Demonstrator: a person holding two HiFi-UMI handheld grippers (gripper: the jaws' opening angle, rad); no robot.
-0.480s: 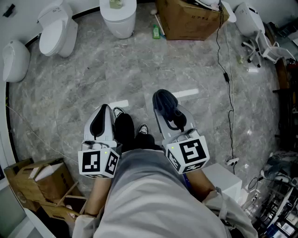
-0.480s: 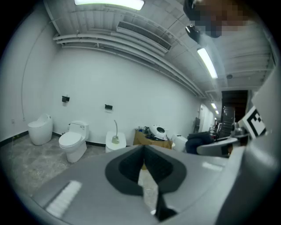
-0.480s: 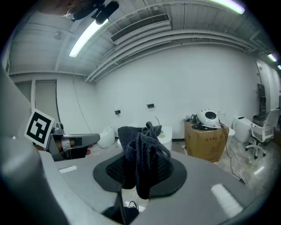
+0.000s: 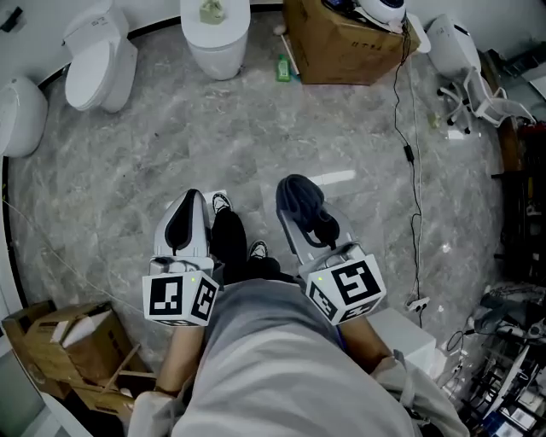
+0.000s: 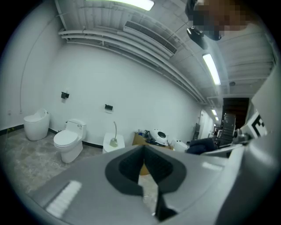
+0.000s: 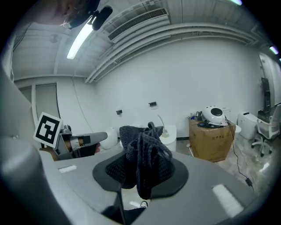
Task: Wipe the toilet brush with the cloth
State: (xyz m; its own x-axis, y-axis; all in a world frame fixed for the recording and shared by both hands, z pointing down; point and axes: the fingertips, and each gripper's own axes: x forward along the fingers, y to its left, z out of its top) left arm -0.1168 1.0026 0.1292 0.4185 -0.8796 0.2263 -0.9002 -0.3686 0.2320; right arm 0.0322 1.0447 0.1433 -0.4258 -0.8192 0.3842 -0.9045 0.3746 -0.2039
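head view: the right gripper (image 4: 300,203) is clamped on the dark cloth (image 4: 304,193), carried low, ready for wiping. the left gripper (image 4: 182,224) hangs beside it. the toilet brush (image 4: 211,10) stands on a white toilet (image 4: 218,49) at the floor's far edge, well apart from both.
left gripper view: the jaws meet on nothing, probably kept free to take the brush (image 5: 115,132).
right gripper view: the cloth (image 6: 142,154) bunches between the jaws.

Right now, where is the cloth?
The dark knitted cloth is pinched in the jaws of the right gripper. In the head view it sits right of centre, over the floor beside the person's shoes.
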